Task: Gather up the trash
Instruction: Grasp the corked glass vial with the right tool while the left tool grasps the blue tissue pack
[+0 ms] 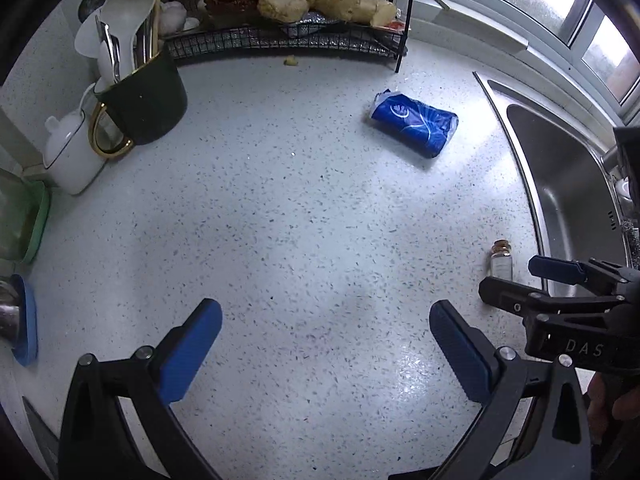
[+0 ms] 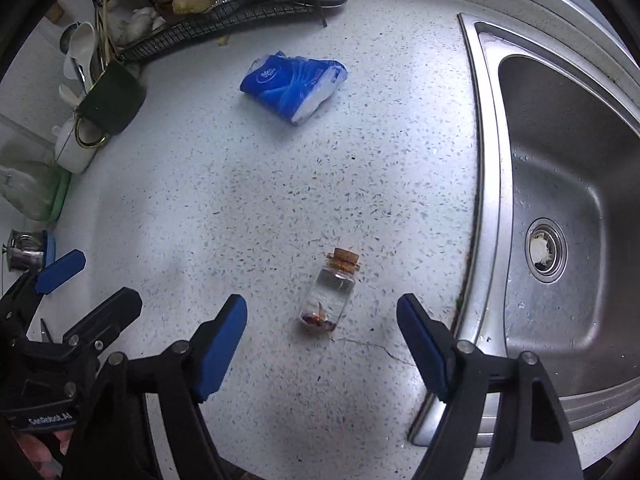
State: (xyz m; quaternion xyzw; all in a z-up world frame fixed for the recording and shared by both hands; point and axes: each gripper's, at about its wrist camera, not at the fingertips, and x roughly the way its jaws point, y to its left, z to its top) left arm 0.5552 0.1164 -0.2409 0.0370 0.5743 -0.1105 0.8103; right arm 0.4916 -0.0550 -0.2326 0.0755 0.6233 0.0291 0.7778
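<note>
A corked vial (image 2: 329,295) holding reddish bits stands between the right gripper's (image 2: 322,346) parted jaws; the left gripper (image 1: 326,346) gapes empty.

A wide stretch of speckled counter (image 1: 280,220) lies bare beside the sink (image 2: 560,200), broken only by a blue tissue pack (image 2: 294,84) farther back and a small corked bottle (image 2: 330,296) near the sink's rim. Away from the sink, a wire rack (image 1: 280,40), a dark utensil mug (image 1: 148,100) and a white pot (image 1: 72,156) line the counter's far edges.
</note>
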